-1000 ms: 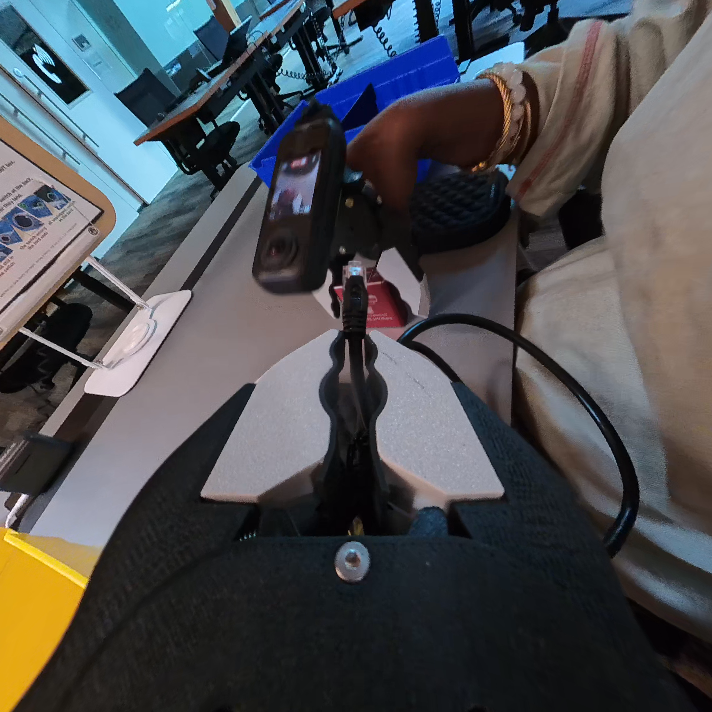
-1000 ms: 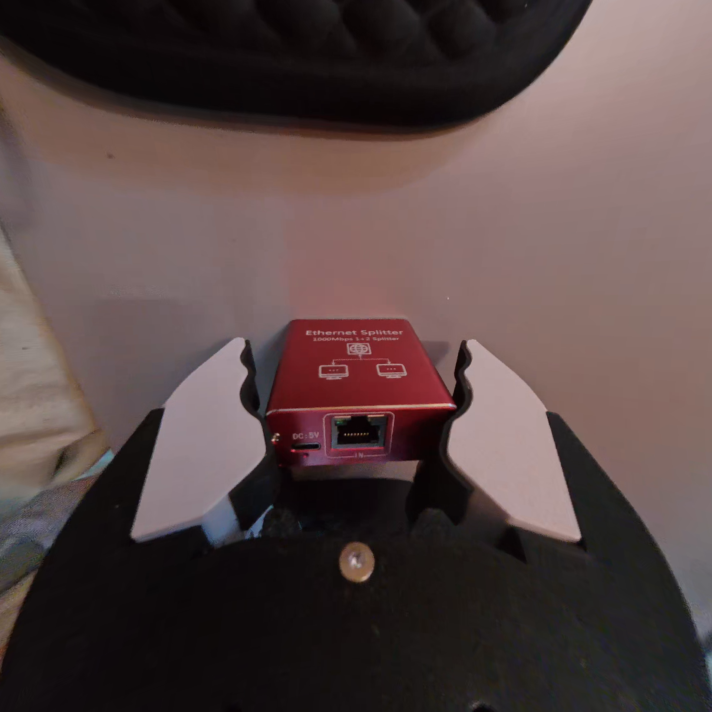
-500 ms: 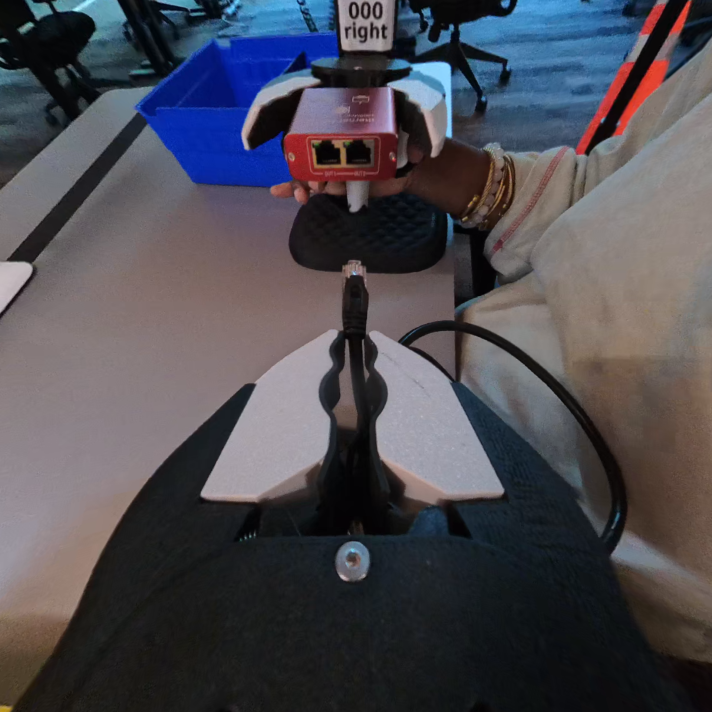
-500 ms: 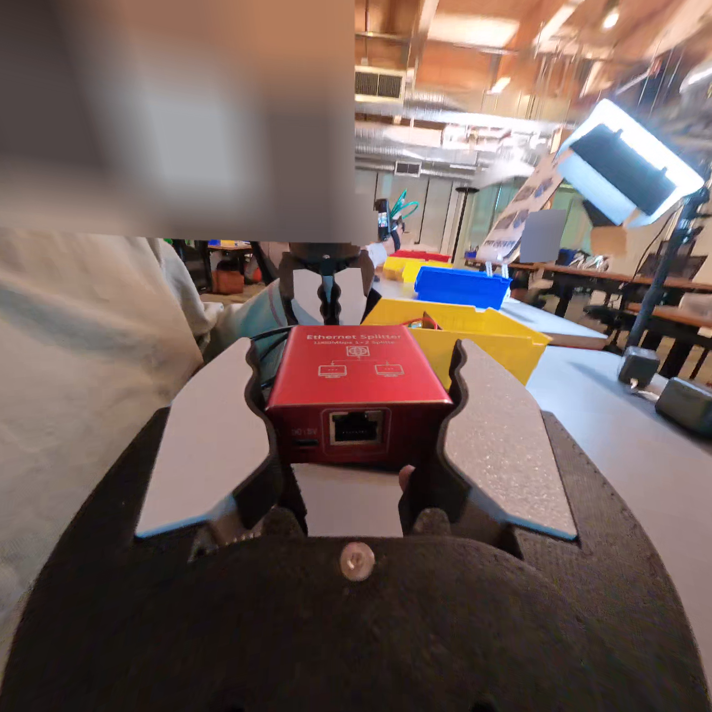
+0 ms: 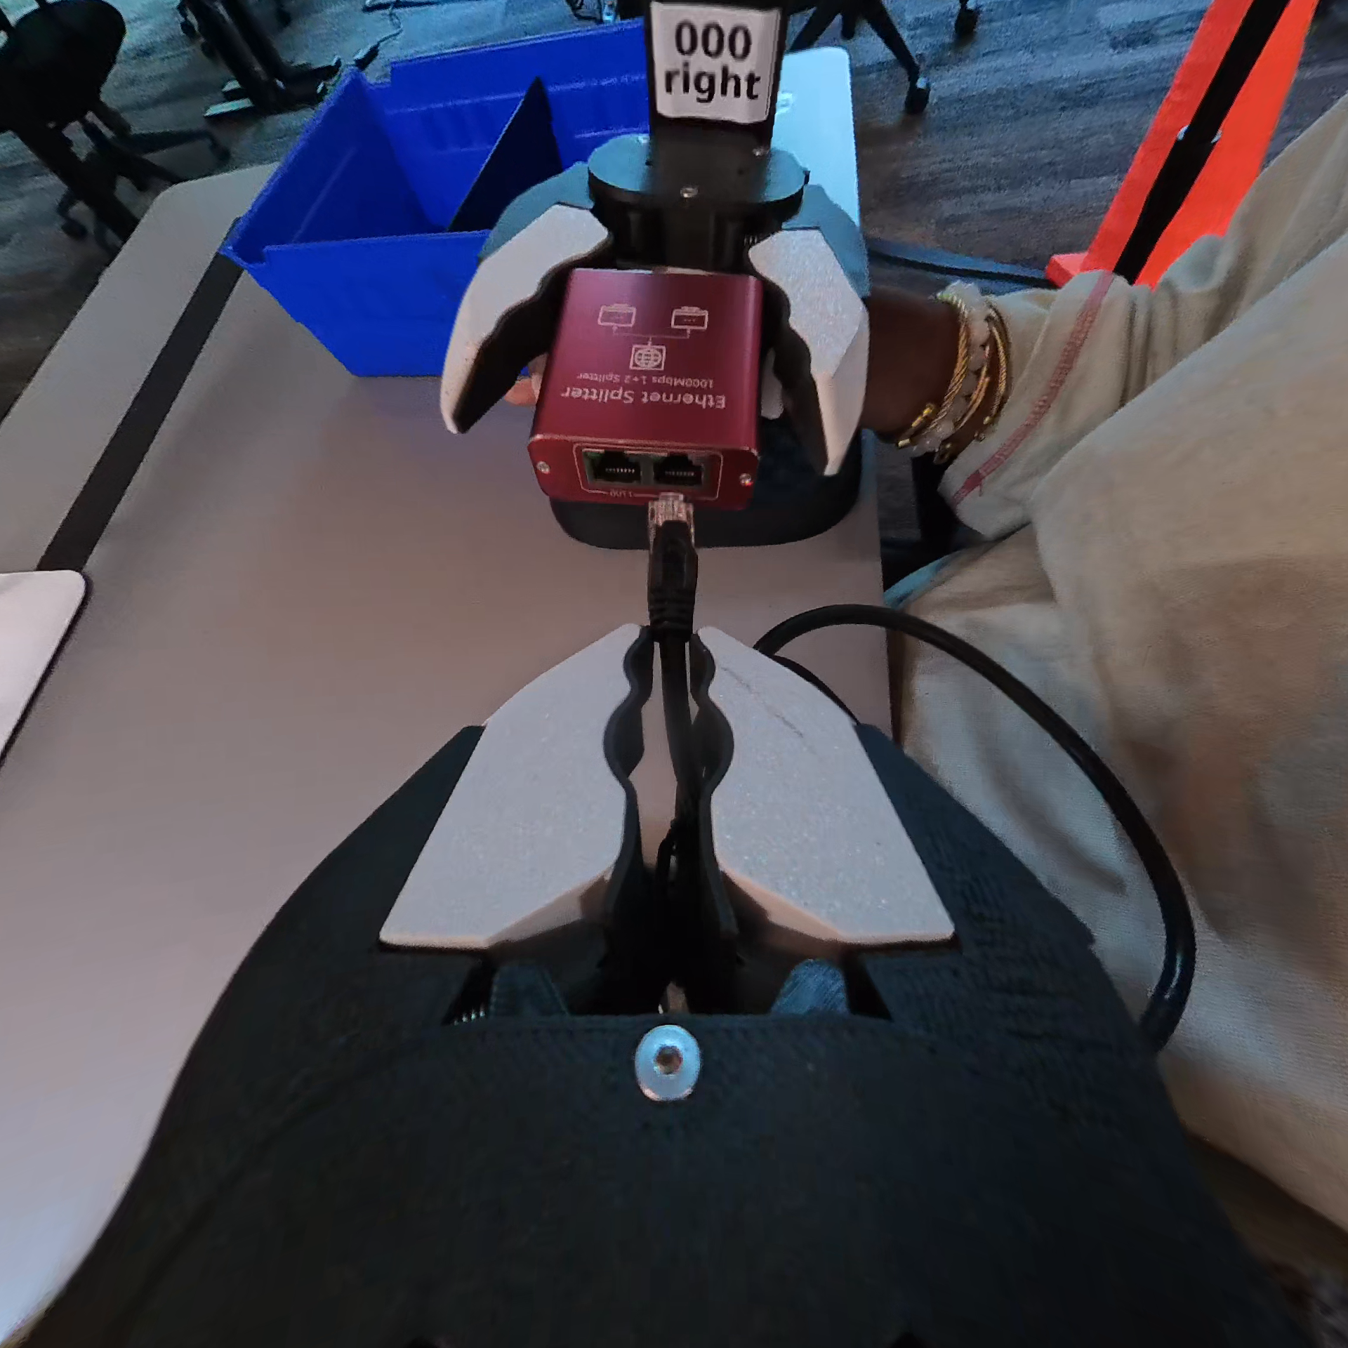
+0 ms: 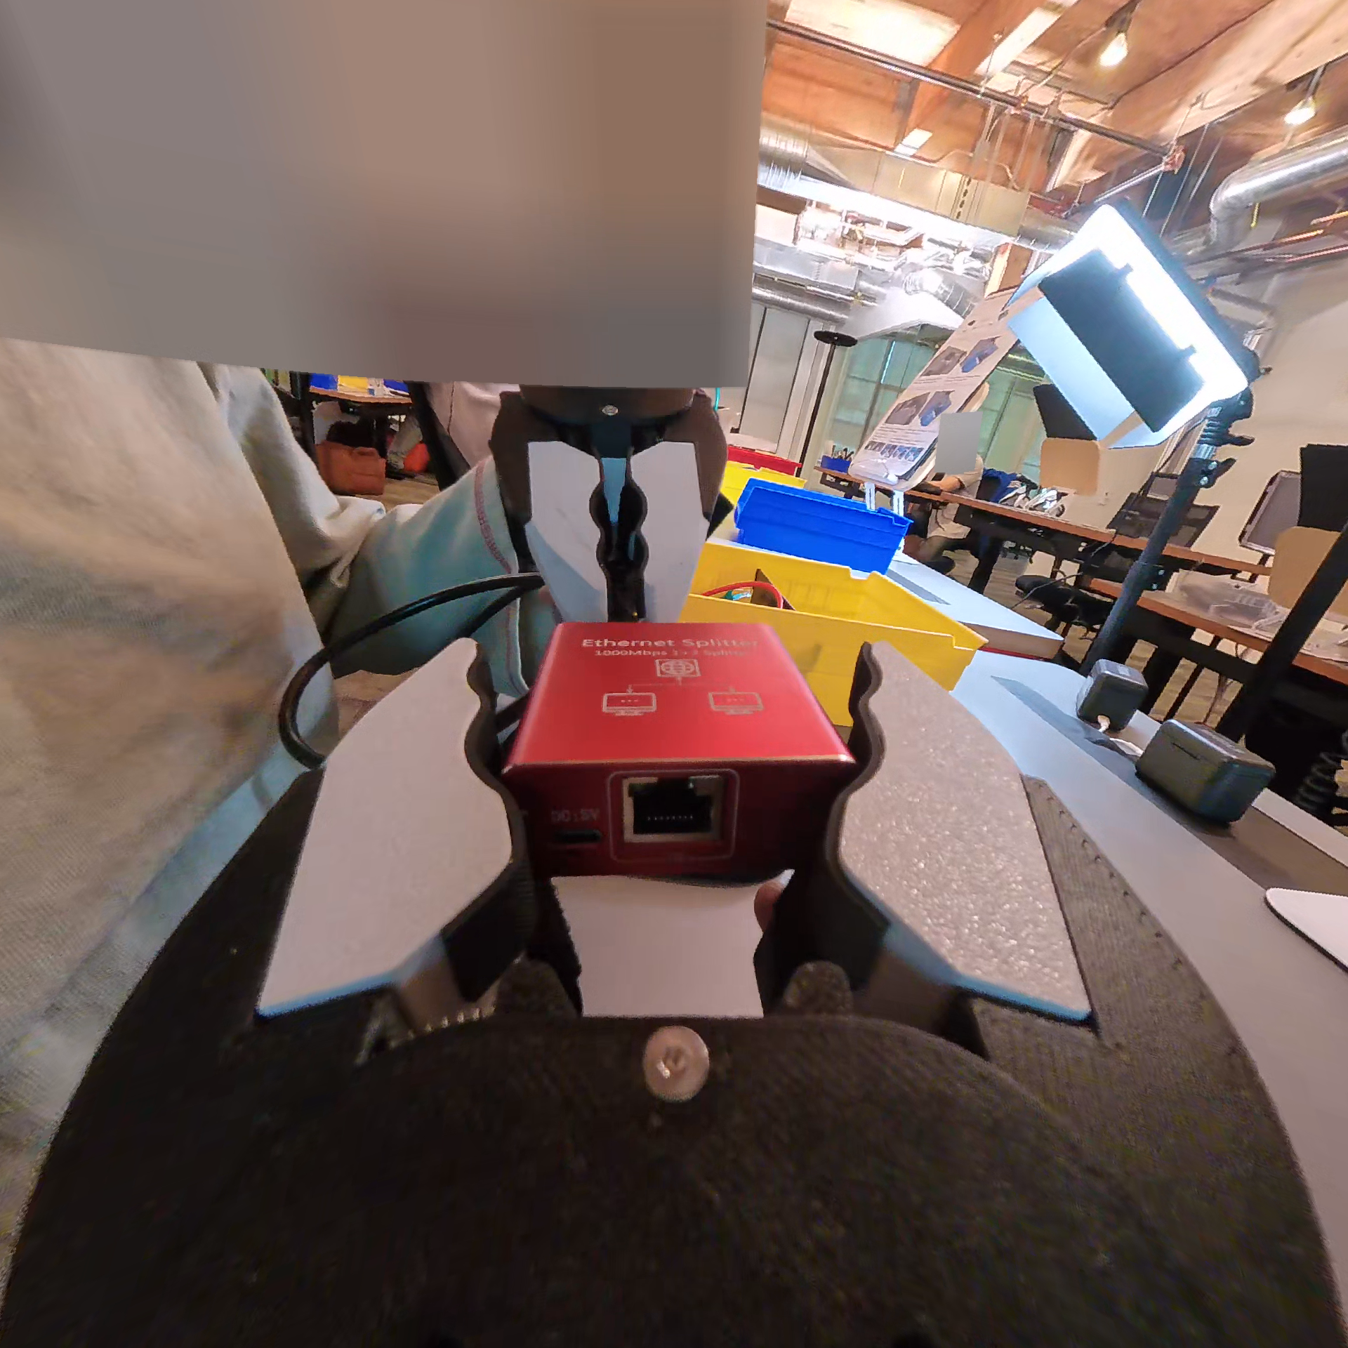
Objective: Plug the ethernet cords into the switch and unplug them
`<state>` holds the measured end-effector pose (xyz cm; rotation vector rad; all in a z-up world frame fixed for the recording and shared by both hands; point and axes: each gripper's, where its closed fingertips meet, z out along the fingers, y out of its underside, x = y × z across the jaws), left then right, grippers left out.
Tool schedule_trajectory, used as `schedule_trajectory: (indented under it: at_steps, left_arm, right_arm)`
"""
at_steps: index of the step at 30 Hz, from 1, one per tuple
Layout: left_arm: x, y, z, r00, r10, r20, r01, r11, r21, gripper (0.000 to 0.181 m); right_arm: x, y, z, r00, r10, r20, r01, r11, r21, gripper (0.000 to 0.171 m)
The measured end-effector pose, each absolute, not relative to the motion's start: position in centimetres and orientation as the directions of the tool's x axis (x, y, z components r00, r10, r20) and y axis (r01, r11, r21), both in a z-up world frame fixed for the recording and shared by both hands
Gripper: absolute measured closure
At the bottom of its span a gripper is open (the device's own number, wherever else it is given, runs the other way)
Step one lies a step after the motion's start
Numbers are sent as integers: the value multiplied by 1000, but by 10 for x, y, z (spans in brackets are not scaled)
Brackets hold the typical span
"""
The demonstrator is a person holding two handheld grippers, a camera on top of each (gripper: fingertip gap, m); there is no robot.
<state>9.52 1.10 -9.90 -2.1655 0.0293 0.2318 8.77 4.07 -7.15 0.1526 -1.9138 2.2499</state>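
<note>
My left gripper [image 5: 667, 636] is shut on a black ethernet cord [image 5: 672, 576]. Its clear plug [image 5: 669, 509] points forward, just below the two front ports of the red switch [image 5: 649, 379]. My right gripper [image 6: 669, 693] is shut on the red switch [image 6: 675, 711] and holds it in the air, facing the left gripper. In the left wrist view the right gripper [image 5: 642, 408] shows beyond the plug, in the right wrist view the left gripper [image 6: 620, 576] shows just behind the switch. The single port at the switch's near end [image 6: 675, 810] is empty.
A blue bin [image 5: 394, 219] stands at the grey table's [image 5: 255, 620] far end, with a black pad [image 5: 824, 510] under the switch. A yellow bin [image 6: 824, 620] and a second blue bin [image 6: 817, 521] stand behind the left gripper. The cord loops [image 5: 1094, 766] past a person's beige sleeve. Left tips to right tips: about 5 cm.
The right gripper lifted the switch off the table and turned it to face the left gripper. The switch and the plug have come closer, and the plug tip now sits just below the ports.
</note>
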Motion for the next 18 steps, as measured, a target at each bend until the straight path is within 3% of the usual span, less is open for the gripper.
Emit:
schedule_trajectory:
  at_steps: [18]
  left_arm:
    - [101, 18, -99, 995, 21, -95, -70, -535, -842, 172]
  right_arm:
    - [94, 44, -74, -956, 77, 283, -290, -123, -949, 77]
